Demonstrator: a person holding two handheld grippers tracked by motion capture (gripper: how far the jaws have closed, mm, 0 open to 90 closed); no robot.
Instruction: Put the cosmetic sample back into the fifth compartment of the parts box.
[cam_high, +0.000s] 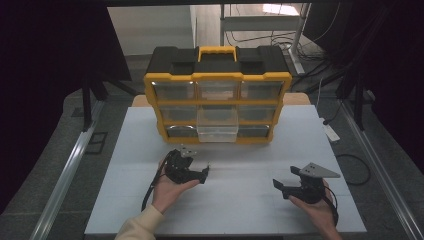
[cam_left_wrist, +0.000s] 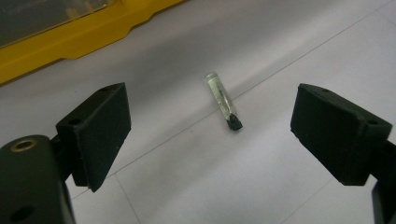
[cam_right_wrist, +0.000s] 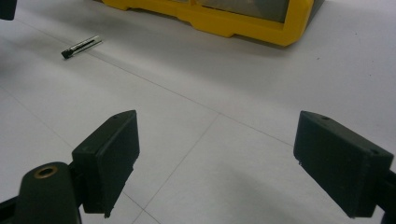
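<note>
While jaws gape, vial (cam_left_wrist: 223, 100) lies small, blurred

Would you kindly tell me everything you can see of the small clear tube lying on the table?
The small tube looks like clear glass or plastic, slim and cylindrical, with a black tip at one end. It lies flat on the white table, near a thin seam line, in front of the yellow organizer. Nothing grips it; it sits ahead of the open left gripper, between its jaws' line.

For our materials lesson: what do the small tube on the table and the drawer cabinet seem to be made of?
Small tube: looks like clear glass or plastic, glossy and see-through, with a black tip; which one is unclear.
Drawer cabinet: seemingly moulded plastic, a smooth yellow frame, black top and translucent drawers.
</note>
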